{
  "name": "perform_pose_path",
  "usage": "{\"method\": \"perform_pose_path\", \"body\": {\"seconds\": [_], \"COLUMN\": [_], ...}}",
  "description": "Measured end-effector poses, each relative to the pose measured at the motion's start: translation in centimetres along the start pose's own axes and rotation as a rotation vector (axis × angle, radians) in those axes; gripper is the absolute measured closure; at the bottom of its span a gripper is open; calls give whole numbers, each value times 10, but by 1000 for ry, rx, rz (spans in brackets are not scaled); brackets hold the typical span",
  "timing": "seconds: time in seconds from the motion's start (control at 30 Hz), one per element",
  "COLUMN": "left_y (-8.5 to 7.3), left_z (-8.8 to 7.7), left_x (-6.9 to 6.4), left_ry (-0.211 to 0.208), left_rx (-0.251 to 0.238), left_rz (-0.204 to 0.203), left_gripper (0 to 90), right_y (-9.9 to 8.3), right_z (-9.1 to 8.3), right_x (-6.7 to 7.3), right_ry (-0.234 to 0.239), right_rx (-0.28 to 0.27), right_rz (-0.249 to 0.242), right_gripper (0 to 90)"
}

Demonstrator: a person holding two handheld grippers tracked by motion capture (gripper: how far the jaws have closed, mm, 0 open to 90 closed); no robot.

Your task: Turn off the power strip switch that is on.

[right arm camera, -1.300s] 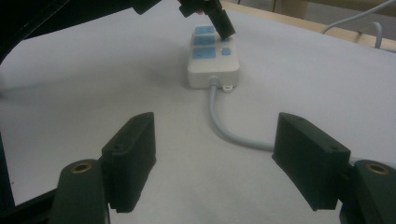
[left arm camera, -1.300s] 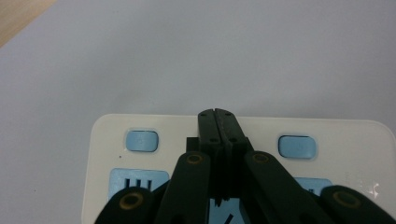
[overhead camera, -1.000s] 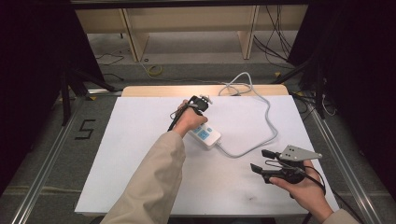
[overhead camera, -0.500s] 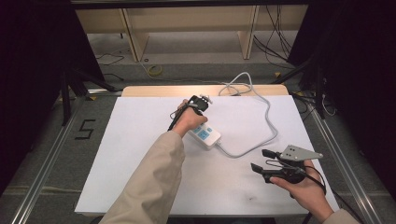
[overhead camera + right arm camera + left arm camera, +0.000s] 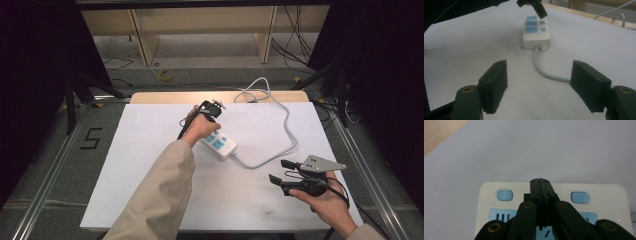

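Note:
A white power strip (image 5: 220, 145) with blue sockets and blue switches (image 5: 579, 197) lies near the middle of the white table. Its grey cable (image 5: 287, 125) loops right and back to the far edge. My left gripper (image 5: 540, 181) is shut with nothing between its jaws. It points down at the strip's far end, between two blue switches; I cannot tell whether the tip touches. The right gripper view shows that shut tip (image 5: 541, 13) over the strip (image 5: 536, 37). My right gripper (image 5: 277, 171) is open and holds nothing, low at the near right, aimed toward the strip and cable (image 5: 544, 71).
A white sheet (image 5: 150, 165) covers the table, and a strip of bare wood (image 5: 165, 97) shows at its far edge. Wooden shelving (image 5: 200, 20) and loose cables stand beyond. Metal rails run along both sides, and a "5" (image 5: 91, 138) is marked on the floor at left.

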State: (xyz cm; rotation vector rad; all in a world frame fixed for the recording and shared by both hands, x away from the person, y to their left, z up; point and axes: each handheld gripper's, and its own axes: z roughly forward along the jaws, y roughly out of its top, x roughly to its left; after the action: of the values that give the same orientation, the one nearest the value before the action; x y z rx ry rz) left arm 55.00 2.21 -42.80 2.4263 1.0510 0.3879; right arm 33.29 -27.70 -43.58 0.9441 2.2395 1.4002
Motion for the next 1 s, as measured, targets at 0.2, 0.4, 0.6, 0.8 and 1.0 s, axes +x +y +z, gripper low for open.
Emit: {"method": "perform_pose_path", "body": {"seconds": [0.2, 0.4, 0.6, 0.8, 1.0], "left_y": [-5, -15, -29, -44, -63], "left_z": [-14, -25, -39, -54, -67], "left_x": [6, 11, 16, 16, 15], "left_ry": [2, -1, -7, -16, -23], "left_rx": [-16, -43, -73, -104, -129], "left_rz": [-2, -11, -21, -19, -10], "left_gripper": [900, 900, 900, 899, 899], "right_y": [0, 0, 0, 0, 0], "right_z": [0, 0, 1, 1, 1], "right_x": [0, 0, 0, -1, -1], "right_ry": [1, -2, -2, -2, -5], "right_rx": [3, 6, 6, 5, 2], "right_rz": [1, 5, 4, 10, 13], "right_gripper": [303, 302, 302, 303, 302]}}
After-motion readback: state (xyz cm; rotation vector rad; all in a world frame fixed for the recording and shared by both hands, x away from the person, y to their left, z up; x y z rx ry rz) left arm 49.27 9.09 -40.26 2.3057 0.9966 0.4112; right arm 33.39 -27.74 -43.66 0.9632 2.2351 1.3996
